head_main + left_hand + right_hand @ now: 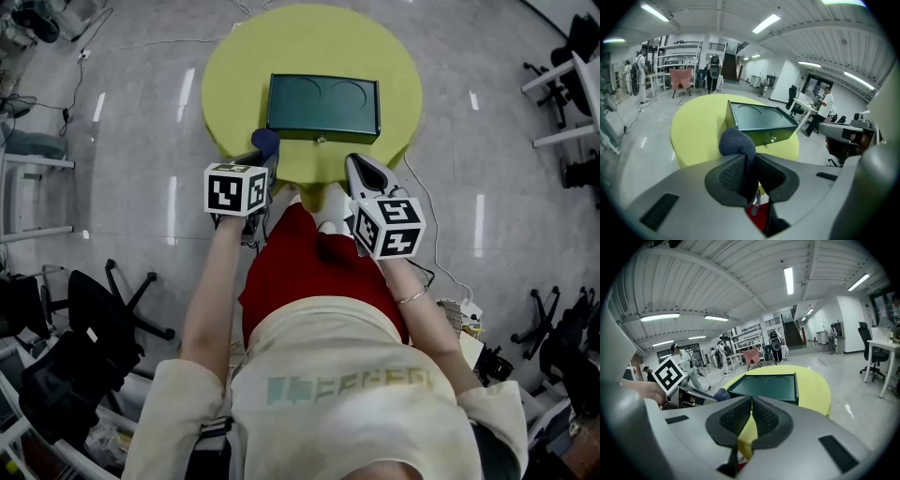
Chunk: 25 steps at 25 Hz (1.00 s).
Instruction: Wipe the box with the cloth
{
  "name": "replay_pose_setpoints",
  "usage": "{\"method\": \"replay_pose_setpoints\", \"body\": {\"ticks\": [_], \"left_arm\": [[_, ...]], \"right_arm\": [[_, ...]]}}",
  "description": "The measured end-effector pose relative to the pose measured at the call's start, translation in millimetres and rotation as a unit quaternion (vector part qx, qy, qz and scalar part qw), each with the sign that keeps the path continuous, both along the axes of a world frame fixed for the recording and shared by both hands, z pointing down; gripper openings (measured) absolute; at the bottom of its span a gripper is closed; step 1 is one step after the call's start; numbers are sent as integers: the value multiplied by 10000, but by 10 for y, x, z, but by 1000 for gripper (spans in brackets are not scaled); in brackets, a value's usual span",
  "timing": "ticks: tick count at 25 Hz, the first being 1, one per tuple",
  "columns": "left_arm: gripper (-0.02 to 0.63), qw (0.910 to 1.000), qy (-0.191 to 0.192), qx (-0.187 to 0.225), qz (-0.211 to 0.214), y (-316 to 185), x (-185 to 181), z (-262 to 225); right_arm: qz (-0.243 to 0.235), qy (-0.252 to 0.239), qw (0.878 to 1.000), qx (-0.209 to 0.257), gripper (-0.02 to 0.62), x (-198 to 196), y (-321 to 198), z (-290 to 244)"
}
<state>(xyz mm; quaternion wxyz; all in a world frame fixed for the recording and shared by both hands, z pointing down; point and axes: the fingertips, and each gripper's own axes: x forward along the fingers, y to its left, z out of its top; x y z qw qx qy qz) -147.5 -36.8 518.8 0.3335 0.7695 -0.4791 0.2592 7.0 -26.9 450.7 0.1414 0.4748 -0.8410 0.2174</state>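
A dark green box (pixel 323 105) (pixel 759 119) (pixel 766 386) with two round recesses in its top lies on the round yellow table (pixel 309 47). My left gripper (pixel 263 161) (pixel 749 174) hangs over the table's near edge, left of the box's front, shut on a bunched dark blue cloth (pixel 265 142) (pixel 737 143) (pixel 721 394). My right gripper (pixel 364 172) (pixel 751 420) is shut with nothing held, over the near table edge just short of the box's front right corner.
Grey tiled floor surrounds the table (pixel 701 136) (pixel 815 385). Office chairs (pixel 103 319) and desks (pixel 562 94) stand at the sides. A white cable (pixel 436 234) runs across the floor on the right. People (pixel 827 105) stand far off in the hall.
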Motion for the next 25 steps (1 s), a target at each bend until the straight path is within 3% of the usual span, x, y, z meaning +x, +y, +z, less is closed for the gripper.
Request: {"method": "replay_pose_setpoints", "body": {"ticks": [12,25], "left_arm": [[71,9970,76,33,771,-212,616,-42],[71,9858,103,25,1676,-254,1321,-95]], "right_arm": [[590,30,9982,-71,38,409,28,75],[1212,-4,9926,-61,38,793,49,63]]}}
